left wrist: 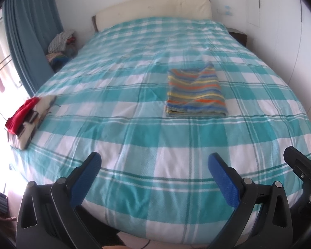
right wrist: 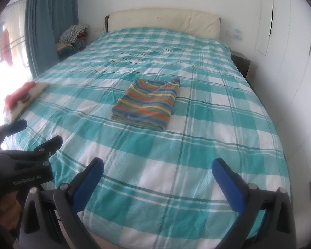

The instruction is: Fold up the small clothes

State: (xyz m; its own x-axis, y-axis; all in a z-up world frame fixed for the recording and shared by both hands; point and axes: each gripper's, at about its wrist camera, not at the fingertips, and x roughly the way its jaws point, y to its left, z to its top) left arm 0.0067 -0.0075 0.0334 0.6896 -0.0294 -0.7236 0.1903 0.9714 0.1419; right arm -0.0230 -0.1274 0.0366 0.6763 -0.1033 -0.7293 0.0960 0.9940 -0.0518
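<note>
A folded striped garment (left wrist: 196, 91) in blue, orange and yellow lies flat in the middle of the bed (left wrist: 134, 137); it also shows in the right wrist view (right wrist: 147, 103). My left gripper (left wrist: 155, 164) is open and empty above the bed's near edge, well short of the garment. My right gripper (right wrist: 157, 170) is open and empty, also over the near edge. The left gripper (right wrist: 31, 132) shows at the left of the right wrist view, its jaws apart.
A small stack of folded clothes with a red piece on top (left wrist: 24, 118) sits at the bed's left edge, also in the right wrist view (right wrist: 22, 97). A cream headboard (left wrist: 155, 8), blue curtain (left wrist: 29, 35), clothes pile (left wrist: 62, 43) and dark nightstand (right wrist: 240, 64) surround the bed.
</note>
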